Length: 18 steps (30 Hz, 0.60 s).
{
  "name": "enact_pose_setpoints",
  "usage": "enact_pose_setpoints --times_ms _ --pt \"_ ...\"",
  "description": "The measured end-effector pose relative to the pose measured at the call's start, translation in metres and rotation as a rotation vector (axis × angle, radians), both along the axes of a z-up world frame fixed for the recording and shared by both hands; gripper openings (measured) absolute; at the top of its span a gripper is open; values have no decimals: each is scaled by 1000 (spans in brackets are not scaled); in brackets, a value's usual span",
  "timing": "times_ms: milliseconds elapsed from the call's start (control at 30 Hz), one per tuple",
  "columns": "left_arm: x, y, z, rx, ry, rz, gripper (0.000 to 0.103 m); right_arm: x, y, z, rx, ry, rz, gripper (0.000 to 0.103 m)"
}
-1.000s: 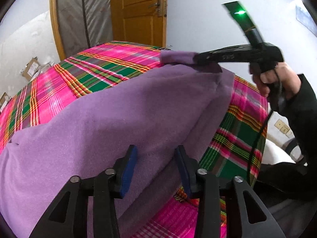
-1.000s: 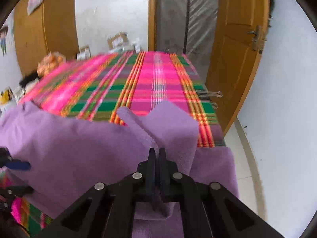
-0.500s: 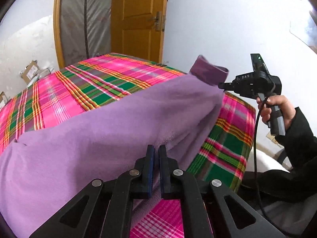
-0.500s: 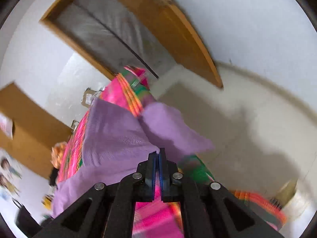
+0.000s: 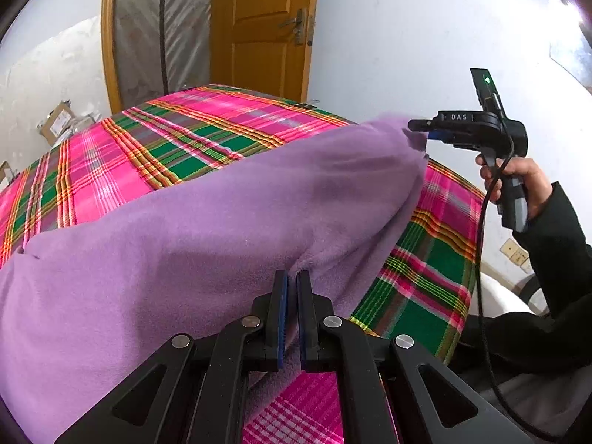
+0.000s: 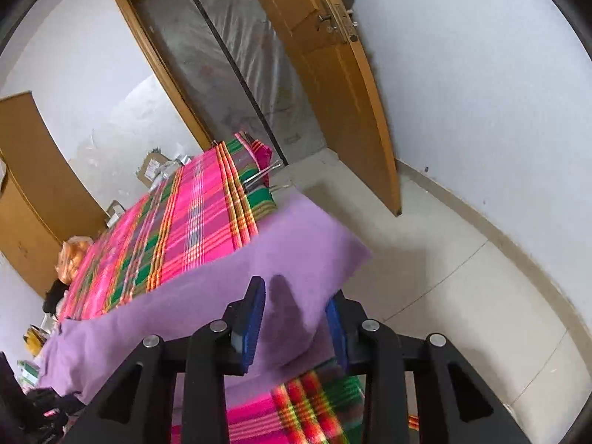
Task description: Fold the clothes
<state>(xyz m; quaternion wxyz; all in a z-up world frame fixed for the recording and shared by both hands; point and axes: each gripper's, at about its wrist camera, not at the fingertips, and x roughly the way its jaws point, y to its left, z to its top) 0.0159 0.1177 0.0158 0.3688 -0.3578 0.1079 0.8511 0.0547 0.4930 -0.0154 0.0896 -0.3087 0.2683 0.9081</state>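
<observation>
A purple fleece garment [image 5: 222, 229] lies across a table under a pink and green plaid cloth [image 5: 166, 140]. My left gripper [image 5: 292, 281] is shut on the garment's near edge, and the cloth puckers at the pads. In the right wrist view the right gripper [image 6: 296, 307] sits at the garment's [image 6: 288, 244] far corner, over the table's edge. Its jaws are opening, and a fold of the corner lies loose between the blue pads [image 6: 255, 314]. The left wrist view shows that gripper [image 5: 420, 131] from the side, held in a person's hand [image 5: 518, 181].
An orange wooden door [image 5: 266, 37] and a plastic-covered doorway stand behind the table. Cardboard boxes [image 5: 59, 125] lie on the floor at the back left. Pale floor tiles [image 6: 444, 277] run along the table's right side. An orange bag [image 6: 72, 255] sits at the far left.
My left gripper closed on the garment's near edge and stayed put. The right gripper rolled, carried the corner out to the table's right edge, and its jaws came apart.
</observation>
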Motion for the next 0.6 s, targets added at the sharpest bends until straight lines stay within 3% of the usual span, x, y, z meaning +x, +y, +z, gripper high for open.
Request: enact_pose_setpoints --times_ms 33,200,300,600 --pt "0 0 0 1 -1 1 5 0 5 0 -24 9 -6 3" --pt "0 -5 10 36 7 -2 5 8 30 1 -163 88 -33 3" --pt "3 -8 18 72 8 -16 5 15 35 4 -185 123 -35 3" --pt "0 -2 -1 59 -80 -43 5 16 48 -41 -276 -5 -84 3"
